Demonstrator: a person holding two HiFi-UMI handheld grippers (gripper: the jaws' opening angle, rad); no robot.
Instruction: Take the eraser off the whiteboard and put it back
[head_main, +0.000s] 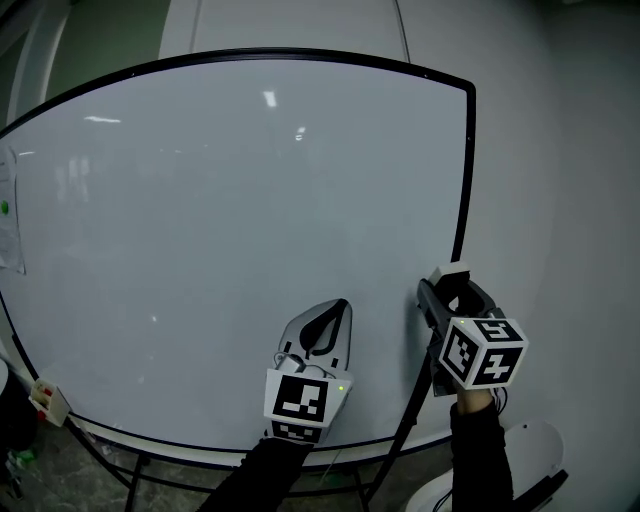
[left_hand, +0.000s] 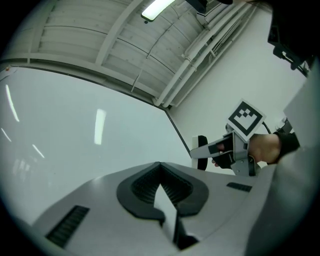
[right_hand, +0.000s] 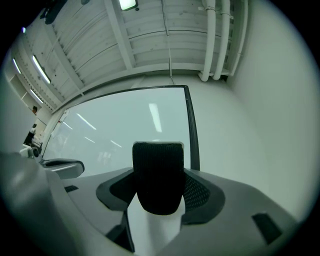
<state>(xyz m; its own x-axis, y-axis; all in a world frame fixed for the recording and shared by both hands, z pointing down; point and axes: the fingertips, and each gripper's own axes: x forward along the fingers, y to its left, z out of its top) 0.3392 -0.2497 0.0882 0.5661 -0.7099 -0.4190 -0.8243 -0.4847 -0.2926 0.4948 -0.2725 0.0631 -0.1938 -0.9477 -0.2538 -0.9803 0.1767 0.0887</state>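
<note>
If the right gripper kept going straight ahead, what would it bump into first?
Probably the whiteboard near its right edge; the eraser in the right gripper would touch first. Depth unclear.

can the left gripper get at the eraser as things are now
Probably not to grasp it: the eraser is clamped in the right gripper near the whiteboard's right edge, and the left gripper is shut. Nothing stands between the two grippers, though.

Left side of whiteboard (head_main: 200, 220) cut off by picture edge, taking part of a sheet (head_main: 10, 215) stuck there, print too small to read; small red-and-white item (head_main: 48, 400) at whiteboard's lower left corner not identifiable; eraser (right_hand: 158, 170) near whiteboard's right border, lower end hidden between right gripper (head_main: 450, 295) jaws.
</note>
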